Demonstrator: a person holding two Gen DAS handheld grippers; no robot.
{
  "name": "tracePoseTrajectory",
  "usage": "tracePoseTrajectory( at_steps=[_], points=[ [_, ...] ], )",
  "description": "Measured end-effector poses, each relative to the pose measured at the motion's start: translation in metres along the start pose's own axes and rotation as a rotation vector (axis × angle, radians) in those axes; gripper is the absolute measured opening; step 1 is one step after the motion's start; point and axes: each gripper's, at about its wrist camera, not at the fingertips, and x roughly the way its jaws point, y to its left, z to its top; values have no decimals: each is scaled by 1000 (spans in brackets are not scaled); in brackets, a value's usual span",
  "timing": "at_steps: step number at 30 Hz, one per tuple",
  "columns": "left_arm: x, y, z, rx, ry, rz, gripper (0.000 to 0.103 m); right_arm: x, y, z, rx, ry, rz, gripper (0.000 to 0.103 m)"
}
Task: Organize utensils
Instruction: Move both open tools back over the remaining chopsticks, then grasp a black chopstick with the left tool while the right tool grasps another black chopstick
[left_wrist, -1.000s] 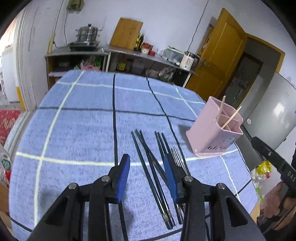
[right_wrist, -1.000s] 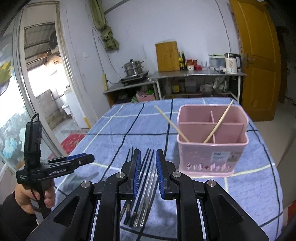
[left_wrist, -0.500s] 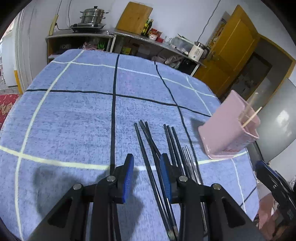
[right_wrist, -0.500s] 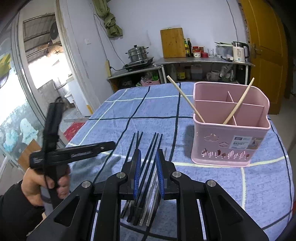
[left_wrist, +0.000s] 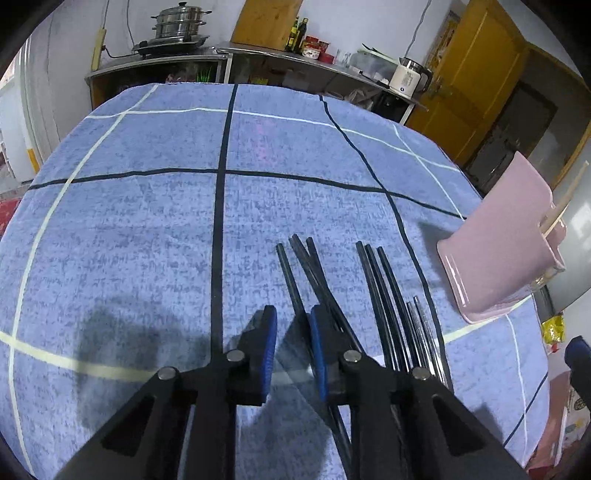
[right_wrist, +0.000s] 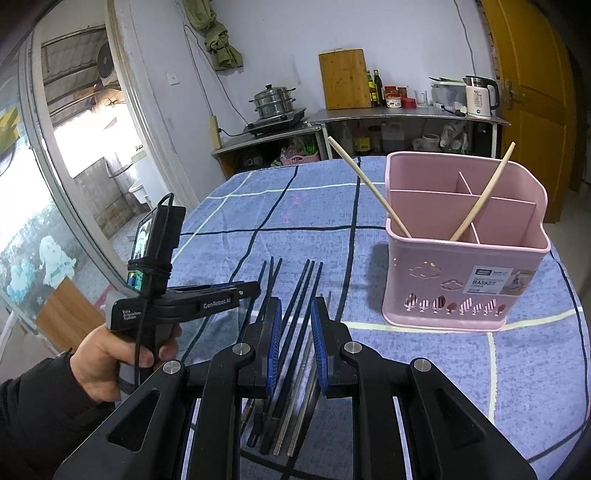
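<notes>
Several black chopsticks (left_wrist: 373, 280) and a pair of metal ones (left_wrist: 419, 325) lie side by side on the blue checked cloth. My left gripper (left_wrist: 293, 332) hangs low over their near ends. Its jaws are closing, with the leftmost black chopstick (left_wrist: 291, 277) running between the pads, which do not press on it. My right gripper (right_wrist: 297, 321) stands open above the black chopsticks (right_wrist: 295, 317) and the metal ones (right_wrist: 304, 369). A pink divided basket (right_wrist: 461, 280) to the right holds two wooden chopsticks (right_wrist: 369, 186). A hand (right_wrist: 107, 358) holds the left gripper (right_wrist: 253, 288).
The pink basket (left_wrist: 498, 251) stands near the table's right edge. The table (left_wrist: 129, 229) is covered by the cloth, and its near edge is just below the grippers. A counter (right_wrist: 406, 116) with a pot, a kettle and a cutting board lines the back wall.
My left gripper has sunk and moved in over the chopsticks, and its jaws have narrowed around the leftmost black one. The right gripper came slightly lower, jaw gap unchanged.
</notes>
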Motion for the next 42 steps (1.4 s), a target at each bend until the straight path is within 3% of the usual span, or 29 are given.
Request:
tracePoseTrajectory(
  at_steps=[4, 12, 23, 35, 42],
  points=[
    [0, -5, -1, 42, 3, 22, 8, 3, 3, -1, -5, 4, 4, 17],
    [-14, 15, -8, 79, 7, 59, 8, 14, 11, -4, -17, 27, 15, 17],
    [-38, 68, -18, -26, 6, 69, 8, 62, 39, 5, -101, 101, 31, 17],
    [-35, 81, -17, -141, 3, 34, 8, 147, 50, 23, -182, 232, -11, 17],
    [-40, 83, -23, -184, 33, 12, 13, 155, 46, 16, -187, 284, -28, 17]
  ],
)
